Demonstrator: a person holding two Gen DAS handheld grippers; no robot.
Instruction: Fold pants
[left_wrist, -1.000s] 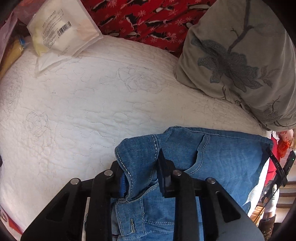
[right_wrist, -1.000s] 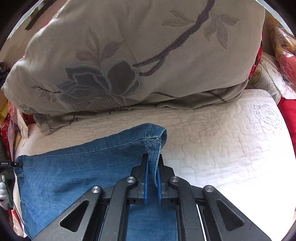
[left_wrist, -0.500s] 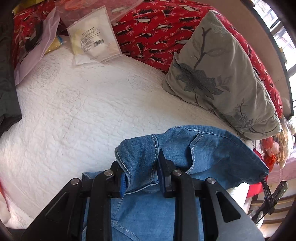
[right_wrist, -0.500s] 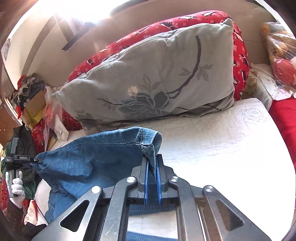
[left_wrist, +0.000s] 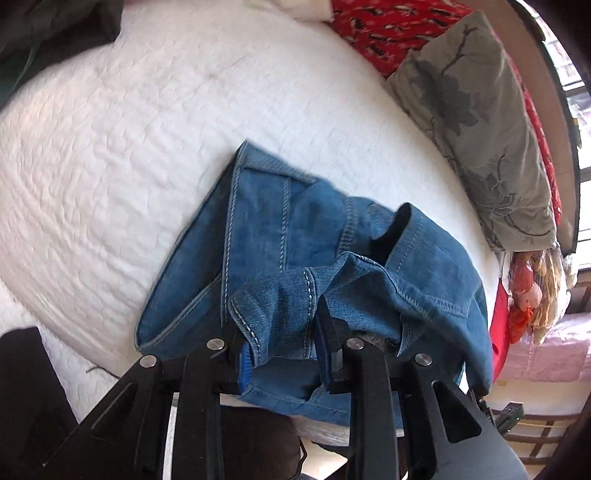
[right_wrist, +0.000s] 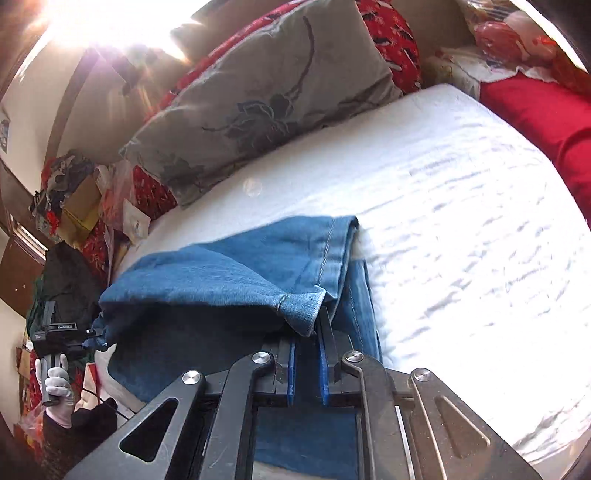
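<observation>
Both grippers, left (left_wrist: 282, 332) and right (right_wrist: 306, 354), clamp the jeans (left_wrist: 295, 236), holding matched ends up so they fold over the bed (left_wrist: 129, 129).

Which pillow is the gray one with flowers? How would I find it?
Look at the big white quilted bed. Along its far edge, leaning on red patterned bedding, lies the gray pillow. Only it has dark branch-and-flower drawings; the jeans nearby are blue.

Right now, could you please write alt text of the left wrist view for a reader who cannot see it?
The left gripper pinches a bunched fold of blue denim pants between its black fingers, above a white quilted bedspread. A grey pillow with a dark flower print leans at the right, against red patterned fabric.
</observation>
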